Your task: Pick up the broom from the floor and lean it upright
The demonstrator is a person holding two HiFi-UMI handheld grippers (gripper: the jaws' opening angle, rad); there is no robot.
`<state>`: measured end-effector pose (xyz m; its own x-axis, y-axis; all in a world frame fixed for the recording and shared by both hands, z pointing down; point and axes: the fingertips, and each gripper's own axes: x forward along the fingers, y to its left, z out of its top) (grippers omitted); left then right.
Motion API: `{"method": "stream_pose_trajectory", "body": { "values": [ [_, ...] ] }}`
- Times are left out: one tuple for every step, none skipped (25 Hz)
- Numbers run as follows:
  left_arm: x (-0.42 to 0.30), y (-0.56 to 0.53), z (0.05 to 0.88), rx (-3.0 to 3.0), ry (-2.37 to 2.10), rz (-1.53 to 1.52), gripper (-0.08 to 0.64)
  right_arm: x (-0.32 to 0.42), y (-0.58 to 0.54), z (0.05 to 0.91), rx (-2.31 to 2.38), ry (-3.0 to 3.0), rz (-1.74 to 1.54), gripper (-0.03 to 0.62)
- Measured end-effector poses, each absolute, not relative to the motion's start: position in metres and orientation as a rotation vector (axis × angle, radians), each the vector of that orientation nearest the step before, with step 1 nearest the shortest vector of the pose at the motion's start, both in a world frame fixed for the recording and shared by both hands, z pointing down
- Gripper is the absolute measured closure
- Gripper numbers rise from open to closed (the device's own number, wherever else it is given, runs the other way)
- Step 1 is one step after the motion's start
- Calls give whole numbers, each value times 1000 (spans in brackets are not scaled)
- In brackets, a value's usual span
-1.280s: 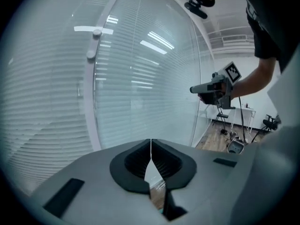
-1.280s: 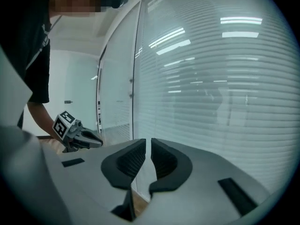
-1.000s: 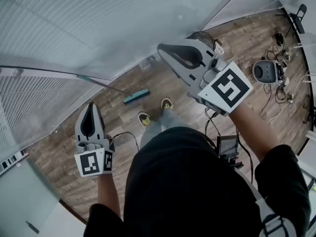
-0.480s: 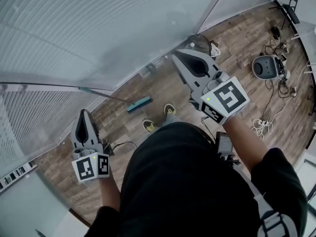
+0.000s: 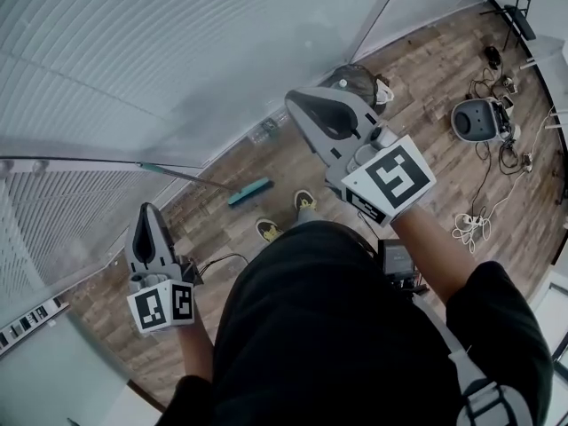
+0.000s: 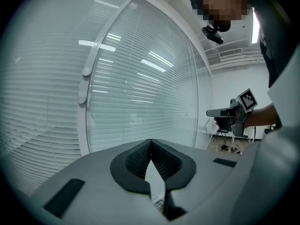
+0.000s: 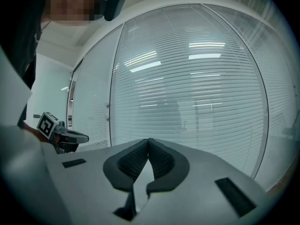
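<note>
While the wood floor [image 5: 222, 229] is running along a blind-covered glass wall [image 5: 177, 60], the broom [image 5: 249, 190] is leaning on that glass, head on the floor. The left gripper [image 5: 148, 209] is hovering low and the right gripper [image 5: 295, 103] higher, both jaws pressing together, empty. The broom handle's top is fading into glare.

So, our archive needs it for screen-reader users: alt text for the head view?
Looking down, a person holds the left hand-held gripper and right hand-held gripper, both shut and empty, above a wood floor. Ahead of their shoes, a teal-headed broom slants up to a blind-covered glass wall.
</note>
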<state>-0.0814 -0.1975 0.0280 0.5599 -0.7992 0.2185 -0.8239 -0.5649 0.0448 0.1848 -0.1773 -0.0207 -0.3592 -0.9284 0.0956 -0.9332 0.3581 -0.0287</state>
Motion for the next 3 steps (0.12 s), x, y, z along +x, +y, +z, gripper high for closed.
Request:
{"method": "stream_pose_trajectory", "body": {
  "values": [
    [-83, -196, 27, 2645, -1392, 260, 537, 185, -176, -21, 1741, -2540, 118, 572],
    [-84, -196, 27, 2643, -1398, 259, 537, 184, -175, -22, 1741, -2543, 116, 573],
    [-85, -195, 26, 2642, -1404, 257, 537, 184, -175, -22, 1741, -2547, 114, 573]
  ]
}}
